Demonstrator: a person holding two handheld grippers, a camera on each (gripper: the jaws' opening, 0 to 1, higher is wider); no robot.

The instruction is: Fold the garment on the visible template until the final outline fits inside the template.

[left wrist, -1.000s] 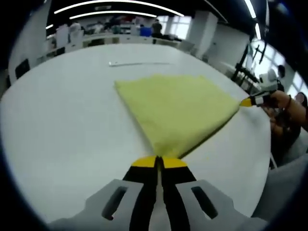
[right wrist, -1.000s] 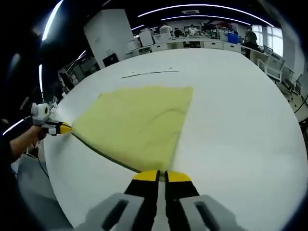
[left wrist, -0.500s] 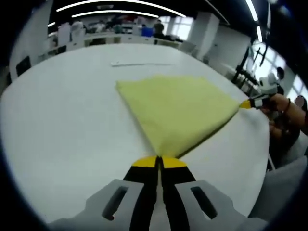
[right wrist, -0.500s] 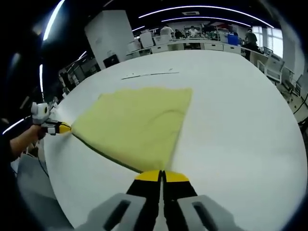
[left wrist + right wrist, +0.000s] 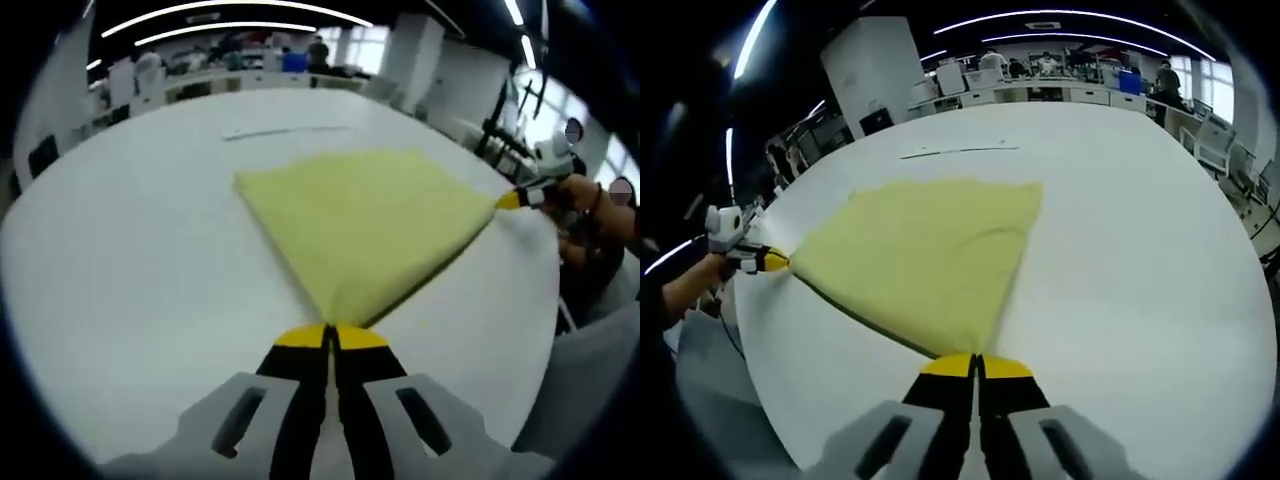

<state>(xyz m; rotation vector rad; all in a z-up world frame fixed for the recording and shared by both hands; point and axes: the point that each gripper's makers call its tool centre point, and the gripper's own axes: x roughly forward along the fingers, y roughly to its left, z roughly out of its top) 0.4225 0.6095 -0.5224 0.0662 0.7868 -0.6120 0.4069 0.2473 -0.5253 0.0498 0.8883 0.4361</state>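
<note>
Left gripper clamped on near corner of yellow garment; right gripper clamped on other near corner. Held edge stretched taut between both along near table edge; rest spread toward far edge, where fold is judged to go. Template line seen beyond garment.

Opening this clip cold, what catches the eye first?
A pale yellow fabric garment lies spread on the big white table, pulled taut between two corners. The left gripper is shut on the near corner at the bottom of the left gripper view, and the right gripper pinches the other corner. A thin dark line marks the table beyond the cloth.
</note>
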